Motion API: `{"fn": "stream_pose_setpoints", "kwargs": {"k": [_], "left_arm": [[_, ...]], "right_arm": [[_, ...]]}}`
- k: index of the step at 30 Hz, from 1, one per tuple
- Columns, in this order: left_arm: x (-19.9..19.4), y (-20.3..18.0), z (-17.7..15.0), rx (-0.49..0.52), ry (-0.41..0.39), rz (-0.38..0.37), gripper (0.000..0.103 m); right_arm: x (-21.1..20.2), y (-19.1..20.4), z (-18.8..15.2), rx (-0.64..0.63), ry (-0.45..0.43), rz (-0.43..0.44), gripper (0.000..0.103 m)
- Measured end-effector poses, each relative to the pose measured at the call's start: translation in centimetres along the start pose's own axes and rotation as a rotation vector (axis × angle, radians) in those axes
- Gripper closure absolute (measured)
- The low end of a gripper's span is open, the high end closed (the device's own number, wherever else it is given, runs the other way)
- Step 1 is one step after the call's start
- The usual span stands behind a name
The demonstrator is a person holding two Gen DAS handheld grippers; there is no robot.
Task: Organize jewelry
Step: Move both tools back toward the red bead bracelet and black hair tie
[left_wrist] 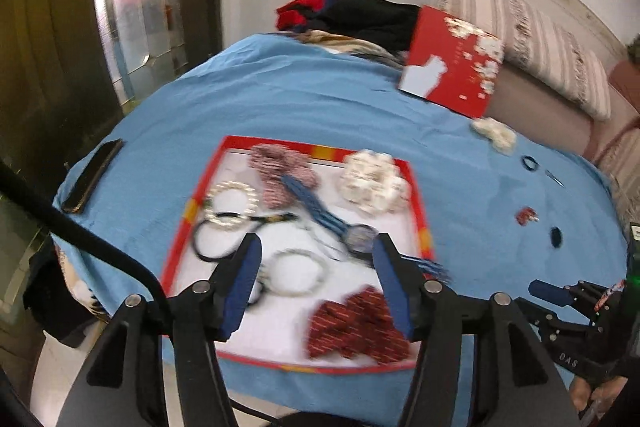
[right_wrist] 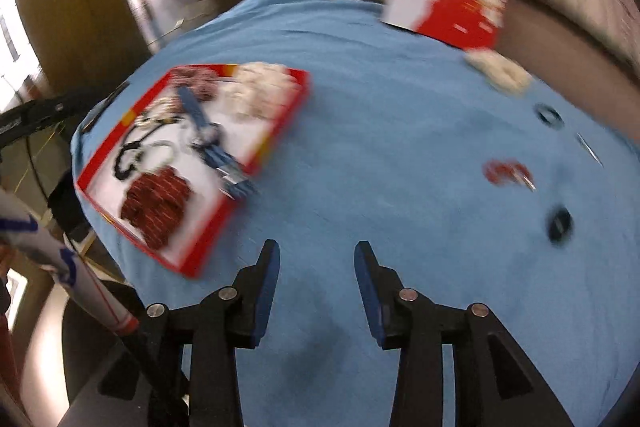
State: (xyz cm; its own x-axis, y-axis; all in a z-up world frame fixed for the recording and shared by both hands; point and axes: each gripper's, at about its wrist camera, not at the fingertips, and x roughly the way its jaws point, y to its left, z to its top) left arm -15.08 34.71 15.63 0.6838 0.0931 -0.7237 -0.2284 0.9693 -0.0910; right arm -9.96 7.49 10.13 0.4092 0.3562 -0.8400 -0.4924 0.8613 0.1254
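A red-rimmed white tray (left_wrist: 188, 215) lies on the blue cloth and holds scrunchies, bead bracelets and a blue tasselled piece (left_wrist: 320, 215). My left gripper (left_wrist: 316, 247) is open and empty above the tray. My right gripper (right_wrist: 316, 255) is open and empty over bare cloth, right of the tray (right_wrist: 280, 131). Loose on the cloth to the right lie a white scrunchie (right_wrist: 500, 71), a dark ring (right_wrist: 550, 115), a thin pin (right_wrist: 590, 149), a red hair clip (right_wrist: 506, 173) and a black hair tie (right_wrist: 560, 223).
A red box lid (left_wrist: 452, 63) leans at the far right of the table, with dark clothes (left_wrist: 360, 15) behind it. A black phone (left_wrist: 92, 175) lies at the left edge. The right gripper's body (left_wrist: 576, 307) shows at lower right.
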Motion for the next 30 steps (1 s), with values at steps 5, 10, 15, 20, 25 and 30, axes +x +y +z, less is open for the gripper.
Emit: {"fn": "stream_pose_setpoints", "kwargs": {"k": [5, 10, 15, 20, 25, 30], "left_arm": [[-1.1, -5.2, -1.1, 0.053, 0.011, -0.023, 0.045], [-1.7, -9.8, -2.3, 0.129, 0.023, -0.034, 0.045], [-1.8, -13.2, -3.0, 0.19, 0.027, -0.036, 0.045], [-1.3, -15.4, -3.6, 0.221, 0.042, -0.037, 0.045], [0.1, -16.6, -3.9, 0.236, 0.076, -0.03, 0.045], [2.1, -17.5, -4.1, 0.233, 0.116, -0.022, 0.045]], "right_arm": [[-2.7, -5.4, -3.3, 0.106, 0.003, -0.043, 0.061], [-5.2, -9.2, -5.4, 0.174, -0.032, -0.078, 0.058], [-6.2, -12.0, -6.5, 0.232, -0.051, -0.094, 0.058], [-6.2, -14.0, -7.4, 0.277, -0.051, -0.098, 0.058], [-5.5, -15.8, -8.0, 0.309, -0.047, -0.1, 0.058], [-5.1, -18.4, -8.3, 0.35, -0.058, -0.134, 0.058]]}}
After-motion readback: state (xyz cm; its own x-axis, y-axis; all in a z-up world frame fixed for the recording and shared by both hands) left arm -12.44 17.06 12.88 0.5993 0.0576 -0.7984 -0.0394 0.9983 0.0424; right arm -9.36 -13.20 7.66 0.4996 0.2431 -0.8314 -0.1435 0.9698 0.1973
